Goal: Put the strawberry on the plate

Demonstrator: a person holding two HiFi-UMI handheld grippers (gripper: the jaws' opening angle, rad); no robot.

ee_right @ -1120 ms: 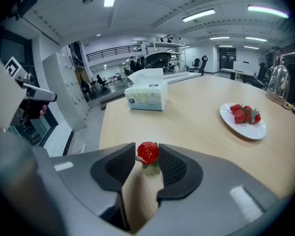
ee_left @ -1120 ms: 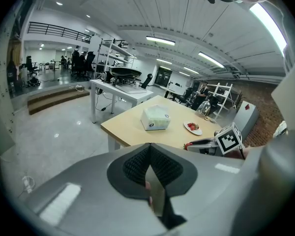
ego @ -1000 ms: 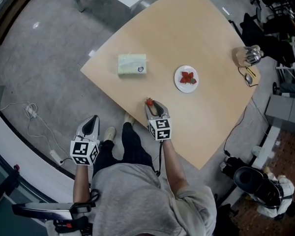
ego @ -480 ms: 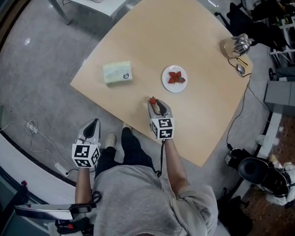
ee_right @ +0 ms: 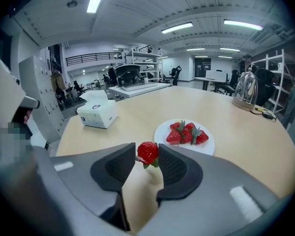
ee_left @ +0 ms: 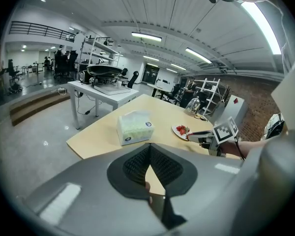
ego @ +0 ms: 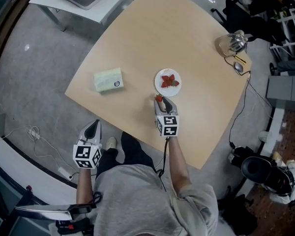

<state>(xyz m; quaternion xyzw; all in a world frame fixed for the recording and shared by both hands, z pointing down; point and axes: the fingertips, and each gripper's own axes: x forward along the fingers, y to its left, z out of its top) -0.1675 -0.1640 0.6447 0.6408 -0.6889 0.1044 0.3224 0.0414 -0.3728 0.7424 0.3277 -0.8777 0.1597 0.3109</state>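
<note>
The red, green-leafed strawberry (ee_right: 148, 152) is clenched between the fingers (ee_right: 174, 168) of the right gripper (ee_right: 148, 157), just short of the white plate (ee_right: 209, 145), with only bare tabletop (ee_right: 246, 127) between. A tissue box (ee_right: 97, 114) sits well to the left. The left gripper (ee_left: 148, 154), fingers closed on nothing, hangs beyond the tabletop's edge.

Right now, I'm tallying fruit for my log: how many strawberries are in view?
4: one strawberry clamped in the right gripper, short of the plate; three clustered on the plate. The cluster may hide another.
</note>
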